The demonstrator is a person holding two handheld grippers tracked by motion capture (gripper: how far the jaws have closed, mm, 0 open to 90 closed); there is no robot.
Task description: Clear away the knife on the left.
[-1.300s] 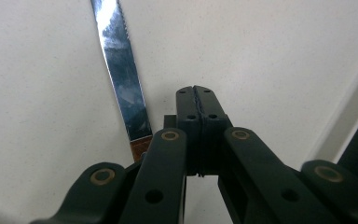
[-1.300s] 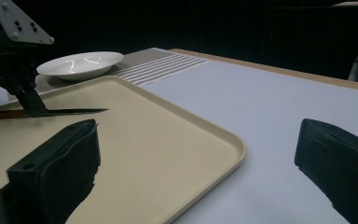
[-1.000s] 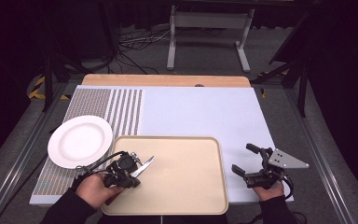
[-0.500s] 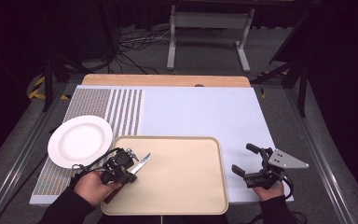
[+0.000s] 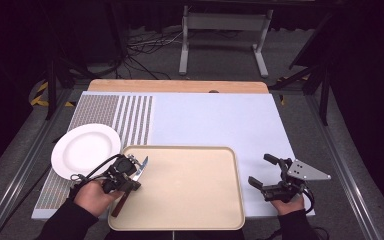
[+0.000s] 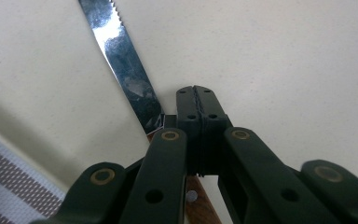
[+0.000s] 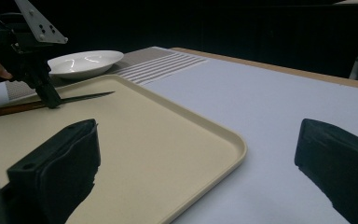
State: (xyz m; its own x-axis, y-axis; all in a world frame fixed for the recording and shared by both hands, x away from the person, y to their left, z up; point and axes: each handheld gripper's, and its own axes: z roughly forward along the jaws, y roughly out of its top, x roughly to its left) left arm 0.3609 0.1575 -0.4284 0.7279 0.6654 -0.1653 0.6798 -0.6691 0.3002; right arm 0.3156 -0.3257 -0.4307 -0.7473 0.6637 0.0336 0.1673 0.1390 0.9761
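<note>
I am working with the knife (image 5: 132,180), which is lying on the beige tray (image 5: 190,200) near its 9 o'clock edge, blade pointing to about 1 o'clock. My left hand-held gripper (image 5: 130,172) is resting over the handle with jaws pressed together beside the blade; I cannot tell if it is pinching anything. Next I am needing a firm grip on the handle. The right hand-held gripper (image 5: 265,172) is waiting spread at 3 o'clock on the worktop (image 5: 220,120). The white plate (image 5: 86,150) at 10 o'clock is holding nothing

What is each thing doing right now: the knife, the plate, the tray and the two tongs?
Knife: lying flat on the tray, blade beside the left tongs' tips.
Tray: flat on the table, holding the knife.
Plate: upright, empty.
Left tongs: shut, not gripping the knife.
Right tongs: open, holding nothing.
</note>
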